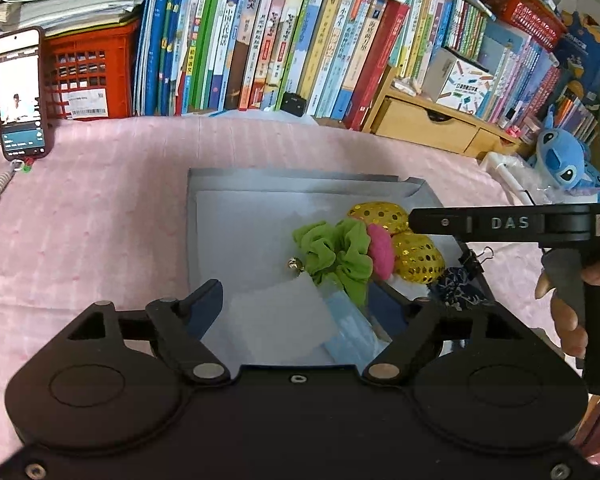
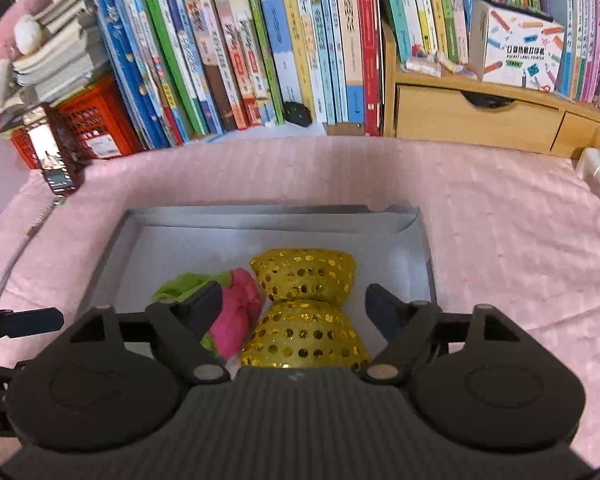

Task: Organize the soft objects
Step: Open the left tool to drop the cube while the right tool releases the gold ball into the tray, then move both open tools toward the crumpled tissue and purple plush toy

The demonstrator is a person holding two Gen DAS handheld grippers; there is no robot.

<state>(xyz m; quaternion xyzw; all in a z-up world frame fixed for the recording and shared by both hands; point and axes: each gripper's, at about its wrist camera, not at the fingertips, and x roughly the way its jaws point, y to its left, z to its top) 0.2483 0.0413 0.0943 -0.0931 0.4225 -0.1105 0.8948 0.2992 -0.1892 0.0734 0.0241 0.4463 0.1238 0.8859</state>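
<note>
On the pink cloth-covered worktop [image 1: 100, 216], a shallow grey tray [image 1: 204, 208] is lying in front of a wall of upright books [image 1: 260, 40]. Inside the tray, the soft objects are sitting grouped toward its right side: a green scrunchie [image 1: 336, 252], a pink felt piece [image 1: 382, 248] just beside it, and two gold sequined pouches [image 1: 418, 258] touching each other, one behind the other. A light blue face mask [image 1: 352, 332] and a white sheet [image 1: 284, 316] are lying at the near edge of the tray, and a dark patterned fabric item [image 1: 456, 288] is resting at the tray's right rim next to a black binder clip [image 1: 480, 258].

The left gripper [image 1: 304, 300] is hovering above the near part of the tray with its jaws spread apart and nothing pressed between them; the white sheet and mask are showing in the gap below. The right gripper [image 2: 296, 304] is hovering over the nearer gold pouch [image 2: 304, 336] with its jaws likewise spread wide and clear of the pouch and of the pink piece [image 2: 240, 312]. In the left wrist view, the right gripper's body is reaching in from the right edge, with a hand [image 1: 572, 300] wrapped around its handle.

A phone [image 1: 20, 92] is standing propped against a red crate [image 1: 88, 76] at the left, and a blue plush toy [image 1: 560, 156] is sitting at the far right
</note>
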